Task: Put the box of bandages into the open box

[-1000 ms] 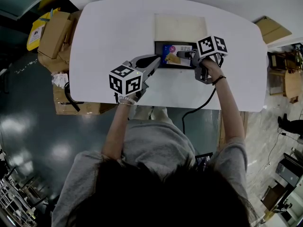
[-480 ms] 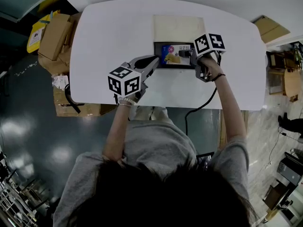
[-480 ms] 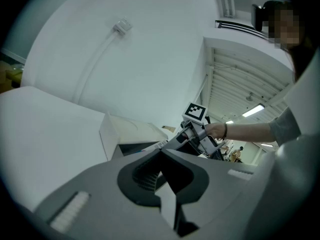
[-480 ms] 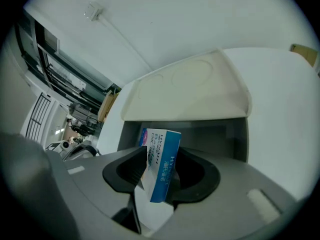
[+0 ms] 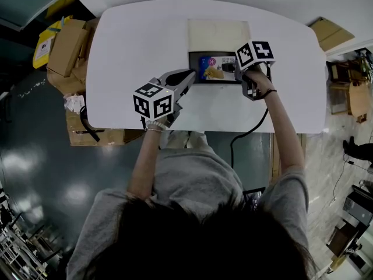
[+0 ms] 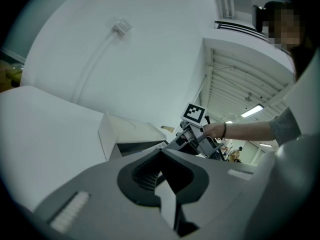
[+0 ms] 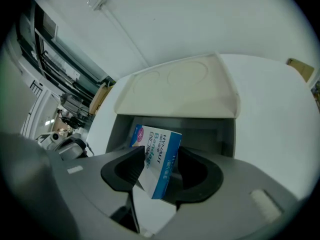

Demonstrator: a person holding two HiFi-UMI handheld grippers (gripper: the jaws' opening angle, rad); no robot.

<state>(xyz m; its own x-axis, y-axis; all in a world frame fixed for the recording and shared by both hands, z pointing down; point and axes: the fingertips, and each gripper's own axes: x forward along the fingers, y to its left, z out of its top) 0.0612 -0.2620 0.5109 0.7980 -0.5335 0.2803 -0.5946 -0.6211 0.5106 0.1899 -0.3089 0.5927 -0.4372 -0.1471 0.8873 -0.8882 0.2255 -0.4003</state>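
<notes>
The right gripper (image 7: 155, 171) has its jaws opening around the box of bandages (image 7: 159, 159), which stands tilted between them; the pads look to be loosening rather than pressing, seemingly to let it drop. The blue-and-white carton hangs over the grey inside of the open box (image 7: 200, 134), partly within its walls, its lower end hidden behind the jaws. The box's pale lid (image 7: 180, 86) lies folded back behind. The left gripper (image 6: 167, 184), jaws together and empty, sits beside the open box on the white table (image 5: 140, 45), probably just waiting.
</notes>
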